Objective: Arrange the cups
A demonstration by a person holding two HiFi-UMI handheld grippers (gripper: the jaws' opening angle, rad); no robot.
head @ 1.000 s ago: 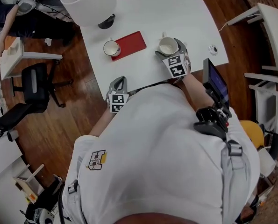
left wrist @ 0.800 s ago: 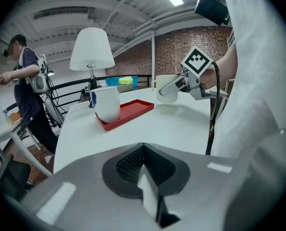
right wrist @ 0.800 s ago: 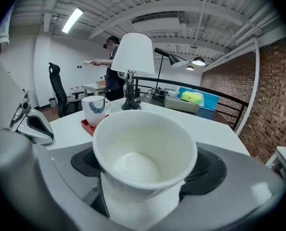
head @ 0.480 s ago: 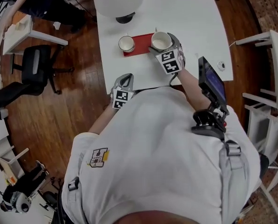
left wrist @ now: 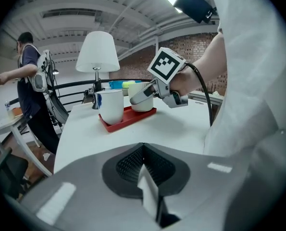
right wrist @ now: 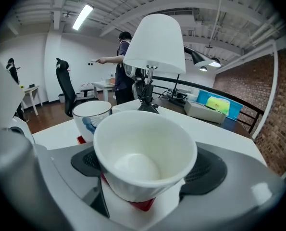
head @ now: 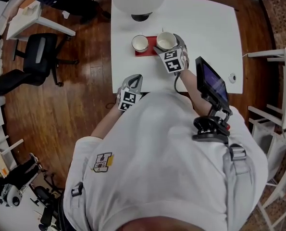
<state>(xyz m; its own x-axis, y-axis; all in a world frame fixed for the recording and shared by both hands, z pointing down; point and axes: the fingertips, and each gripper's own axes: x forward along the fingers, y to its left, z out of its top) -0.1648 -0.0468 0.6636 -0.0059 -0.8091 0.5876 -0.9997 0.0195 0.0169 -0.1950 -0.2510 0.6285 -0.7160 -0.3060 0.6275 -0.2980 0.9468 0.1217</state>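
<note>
Cup [right wrist: 143, 150] clamped in my right tongs [head: 167, 44], red tray [left wrist: 129, 119] just beneath; I'd lower it level. Left tongs [left wrist: 143, 150] closed together, empty.

Even indoor light, fisheye edges
A ceiling strip light [right wrist: 83, 15] glows above the right claw [right wrist: 145, 170]; both claw views bend into dark corners, near parts blurred; the table [head: 205, 28] shows bright white.

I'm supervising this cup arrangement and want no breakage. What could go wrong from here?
1. The white cup in the right gripper is close to the blue-marked cup on the red mat; they could knock together.
2. The mat looks small, so the held cup may land half off its edge and tilt.
</note>
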